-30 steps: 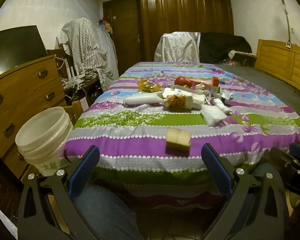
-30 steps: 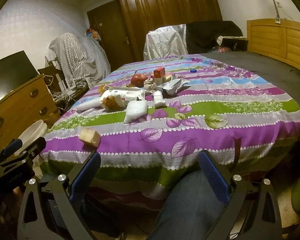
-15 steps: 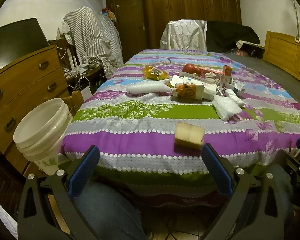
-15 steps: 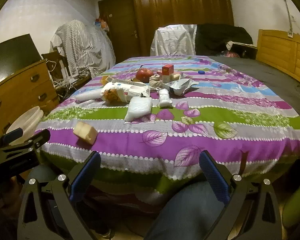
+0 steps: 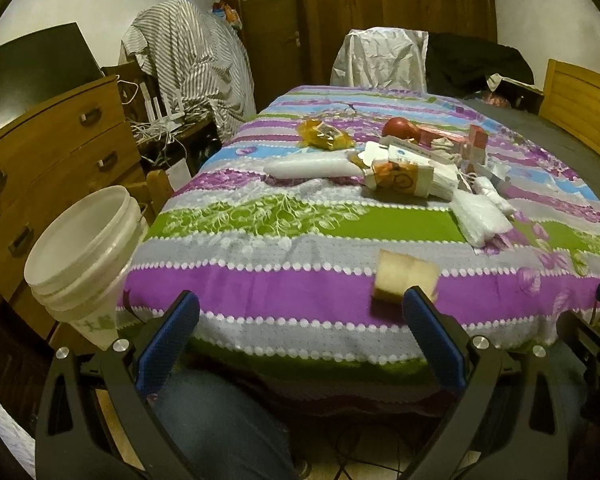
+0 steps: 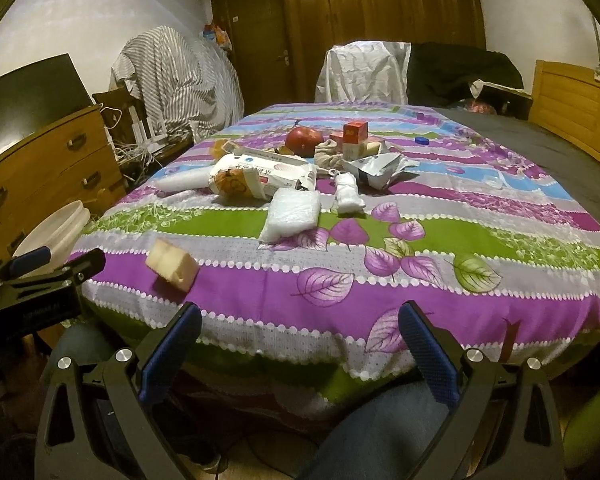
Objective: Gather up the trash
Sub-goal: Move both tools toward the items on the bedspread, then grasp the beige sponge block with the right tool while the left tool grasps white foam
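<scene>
A pile of trash lies mid-bed: a white wrapper pack (image 6: 260, 178), a clear plastic bag (image 6: 292, 214), a crumpled foil wrapper (image 6: 376, 168), a yellow snack bag (image 5: 324, 136), a red apple (image 6: 304, 140) and a small red box (image 6: 355, 133). A beige sponge-like block (image 5: 406, 278) sits alone near the bed's front edge. My left gripper (image 5: 300, 324) is open, below that edge, its right finger just under the block. My right gripper (image 6: 300, 332) is open too, empty, at the bed's front. A white bucket (image 5: 84, 248) stands left of the bed.
A wooden dresser (image 5: 40, 160) lines the left wall with cables and a covered rack behind. The striped bedspread (image 6: 460, 240) covers the bed; a wooden headboard (image 6: 572, 100) is at right. A person's jeans-clad knees (image 5: 220, 420) lie below both grippers.
Both grippers have moved forward and up toward the bed, so the block and trash pile look closer. Both stay open; nothing was picked up.
</scene>
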The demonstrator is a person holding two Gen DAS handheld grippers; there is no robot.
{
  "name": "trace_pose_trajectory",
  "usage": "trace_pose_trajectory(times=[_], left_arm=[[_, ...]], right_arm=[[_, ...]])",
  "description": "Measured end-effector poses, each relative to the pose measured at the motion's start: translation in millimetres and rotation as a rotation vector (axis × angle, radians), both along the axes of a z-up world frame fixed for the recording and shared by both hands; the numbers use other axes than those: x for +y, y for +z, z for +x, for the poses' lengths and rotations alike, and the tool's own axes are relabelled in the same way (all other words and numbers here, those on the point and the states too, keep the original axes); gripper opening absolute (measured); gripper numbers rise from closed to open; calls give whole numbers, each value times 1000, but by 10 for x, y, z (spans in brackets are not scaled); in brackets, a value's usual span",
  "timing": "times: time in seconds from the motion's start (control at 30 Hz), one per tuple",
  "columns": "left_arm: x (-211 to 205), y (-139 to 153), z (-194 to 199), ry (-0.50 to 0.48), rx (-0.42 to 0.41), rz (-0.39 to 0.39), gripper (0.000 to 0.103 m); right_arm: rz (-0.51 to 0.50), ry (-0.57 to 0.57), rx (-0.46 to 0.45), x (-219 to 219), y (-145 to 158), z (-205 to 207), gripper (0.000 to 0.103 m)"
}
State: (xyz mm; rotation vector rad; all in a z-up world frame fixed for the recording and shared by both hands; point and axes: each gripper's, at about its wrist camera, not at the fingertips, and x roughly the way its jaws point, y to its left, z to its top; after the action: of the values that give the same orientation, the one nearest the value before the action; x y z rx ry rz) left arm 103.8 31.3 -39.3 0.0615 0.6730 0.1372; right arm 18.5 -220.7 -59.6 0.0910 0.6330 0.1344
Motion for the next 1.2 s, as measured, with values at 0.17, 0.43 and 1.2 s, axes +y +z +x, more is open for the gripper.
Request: trace_pose_trajectory(times=[0.17,0.43,1.2], left_arm=[[32,161,119,18,-30,10,98],[77,395,364,53,-68,23,98],[186,615,751,100,-80,32,98]], right_arm=[[-11,11,-16,43,77,130,98],[-13,37,-50,147,260,384,98],[-4,32,-70,109,457,843,98]])
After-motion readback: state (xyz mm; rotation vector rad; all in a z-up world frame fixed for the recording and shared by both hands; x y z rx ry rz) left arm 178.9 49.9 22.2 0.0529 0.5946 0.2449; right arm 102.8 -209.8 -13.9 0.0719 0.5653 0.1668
